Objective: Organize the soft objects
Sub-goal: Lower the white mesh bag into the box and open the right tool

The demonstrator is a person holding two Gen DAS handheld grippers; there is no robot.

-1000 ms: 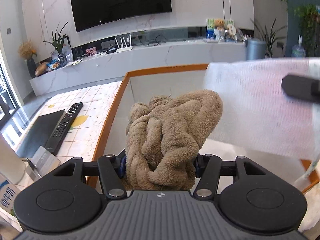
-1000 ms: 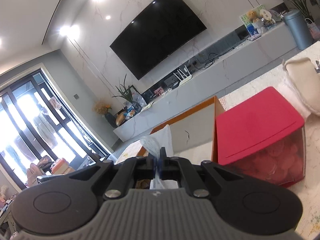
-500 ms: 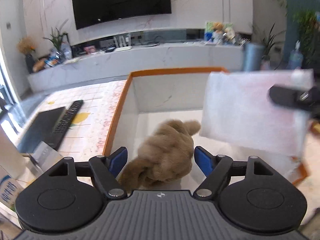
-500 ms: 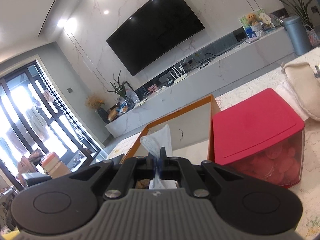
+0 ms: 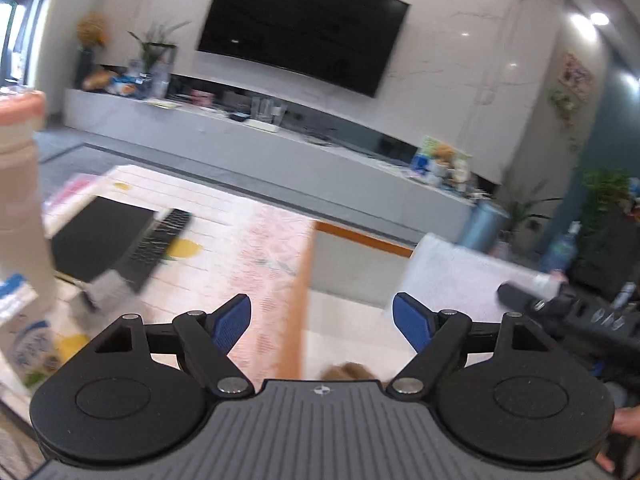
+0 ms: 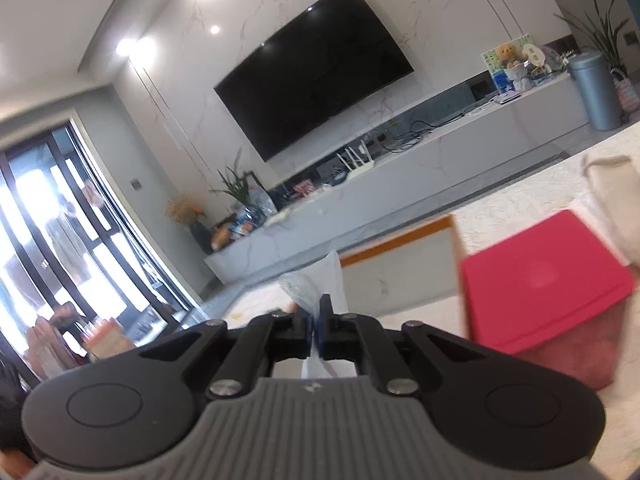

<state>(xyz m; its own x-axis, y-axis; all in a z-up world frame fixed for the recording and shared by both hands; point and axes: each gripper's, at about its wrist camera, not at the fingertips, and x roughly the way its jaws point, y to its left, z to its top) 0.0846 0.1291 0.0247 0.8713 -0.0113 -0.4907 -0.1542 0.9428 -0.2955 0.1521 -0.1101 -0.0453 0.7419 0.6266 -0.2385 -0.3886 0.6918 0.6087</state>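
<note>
My left gripper point(image 5: 322, 316) is open and empty above the left wall of the orange-rimmed box point(image 5: 304, 280). A brown fluffy cloth point(image 5: 350, 372) lies in the box, only its top showing over the gripper body. My right gripper point(image 6: 316, 320) is shut on a thin white cloth point(image 6: 316, 286). In the left wrist view that white cloth point(image 5: 452, 276) hangs over the box's right side, held by the right gripper point(image 5: 516, 294). The box rim also shows in the right wrist view point(image 6: 396, 242).
A red-lidded container point(image 6: 540, 284) stands right of the box, with a cream bag point(image 6: 616, 184) behind it. On the tiled table left of the box lie a remote point(image 5: 160, 236), a black tablet point(image 5: 96, 236) and a pink-capped bottle point(image 5: 20, 200).
My left gripper opened and dropped the brown cloth into the box, then lifted and swung left. My right gripper kept hold of the white cloth.
</note>
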